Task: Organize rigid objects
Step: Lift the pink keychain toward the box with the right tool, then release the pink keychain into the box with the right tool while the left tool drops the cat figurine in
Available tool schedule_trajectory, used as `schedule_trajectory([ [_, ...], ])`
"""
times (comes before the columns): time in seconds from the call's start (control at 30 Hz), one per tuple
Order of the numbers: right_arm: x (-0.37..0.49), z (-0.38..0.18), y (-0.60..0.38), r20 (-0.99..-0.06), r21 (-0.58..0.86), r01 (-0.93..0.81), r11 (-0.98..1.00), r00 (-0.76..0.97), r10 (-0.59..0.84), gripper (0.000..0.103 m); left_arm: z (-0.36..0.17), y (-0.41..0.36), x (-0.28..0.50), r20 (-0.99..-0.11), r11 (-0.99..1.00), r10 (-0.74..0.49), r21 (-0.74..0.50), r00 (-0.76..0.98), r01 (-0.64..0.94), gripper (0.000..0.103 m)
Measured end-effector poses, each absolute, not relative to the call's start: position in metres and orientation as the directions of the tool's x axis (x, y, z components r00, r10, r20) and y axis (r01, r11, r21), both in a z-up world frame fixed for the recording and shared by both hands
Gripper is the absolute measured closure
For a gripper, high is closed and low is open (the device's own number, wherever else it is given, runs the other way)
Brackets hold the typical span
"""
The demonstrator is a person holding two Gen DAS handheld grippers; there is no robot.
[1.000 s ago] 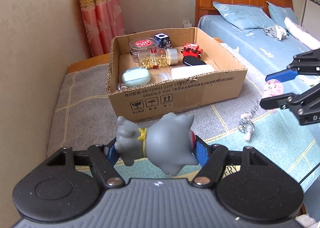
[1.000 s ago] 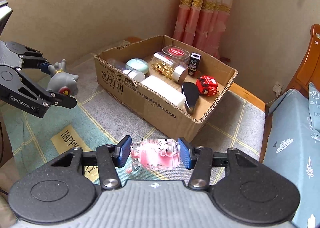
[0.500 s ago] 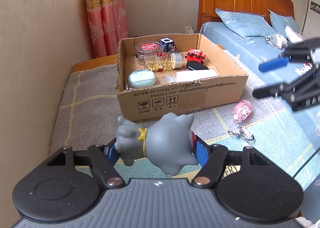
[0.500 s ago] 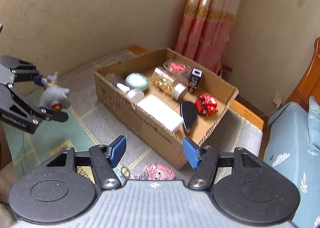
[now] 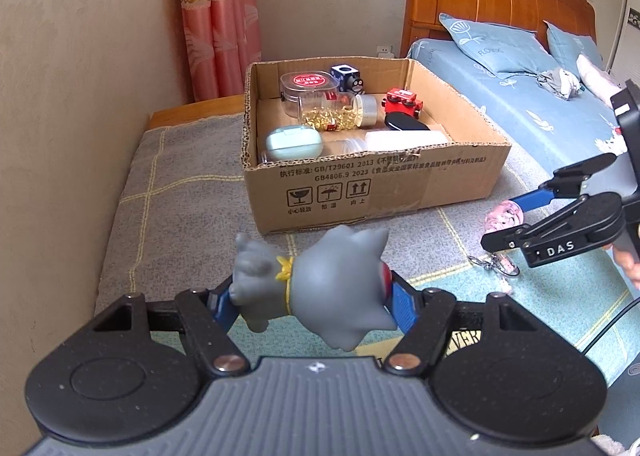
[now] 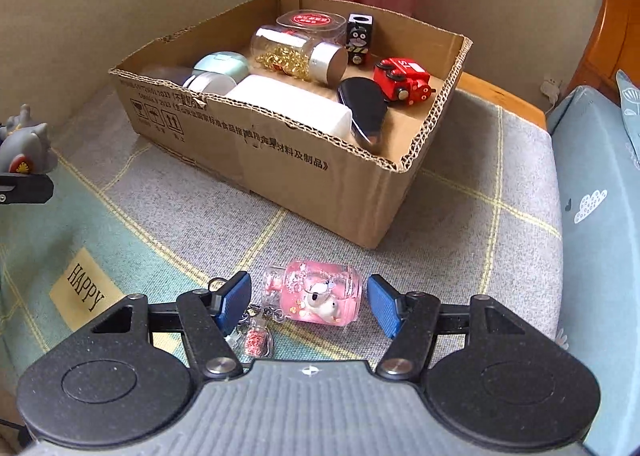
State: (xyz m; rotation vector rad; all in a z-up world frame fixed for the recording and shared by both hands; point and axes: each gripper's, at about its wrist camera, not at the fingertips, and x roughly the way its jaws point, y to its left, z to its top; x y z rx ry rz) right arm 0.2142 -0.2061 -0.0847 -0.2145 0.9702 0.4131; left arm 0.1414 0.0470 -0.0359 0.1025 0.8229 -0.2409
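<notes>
The left gripper (image 5: 308,302) clamps one grey rubber cat figure (image 5: 320,288). The right gripper (image 6: 308,304) has its jaws closing around one pink glitter-filled bottle keychain (image 6: 316,298) lying on the checked mat (image 6: 460,223), pads not touching. Beyond stands one open cardboard box (image 6: 320,175) holding one red toy train (image 6: 402,79), two clear jars, other items

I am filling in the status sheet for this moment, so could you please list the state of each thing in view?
left gripper: shut on the grey toy, off the surface.
right gripper: closing; pads not touching the bottle.
pink bottle keychain: lying on its side on the blanket, between the pads.
cardboard box: open-topped, holding items.
gold-bead jar: on its side, capped.
red toy car: in the box.
</notes>
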Motion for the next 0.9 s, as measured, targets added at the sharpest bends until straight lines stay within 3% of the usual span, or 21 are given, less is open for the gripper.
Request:
schedule_trajectory([
  [0.03,0.215,-0.085,-0.206,-0.836,0.006,-0.428,0.904,0.494,0.240,0.047,-0.036,0.047,0.142,-0.737,0.967,-0.172,-0.002,0.654,0.253,0.032],
  [0.43,0.201,-0.019,-0.195,-0.788,-0.078,-0.512,0.855,0.558,0.262,0.047,-0.029,0.037,0.153,-0.761,0.940,-0.182,0.052,0.622,0.339,0.032],
  [0.7,0.221,0.042,-0.183,-0.700,-0.099,-0.541,0.835,0.634,0.328,0.047,-0.001,0.033,0.167,-0.704,0.938,-0.193,0.072,0.684,0.338,0.032],
  [0.9,0.266,0.054,-0.150,-0.681,-0.107,-0.563,0.820,0.642,0.352,0.047,0.004,0.035,0.169,-0.695,0.947,-0.177,0.073,0.697,0.313,0.032],
])
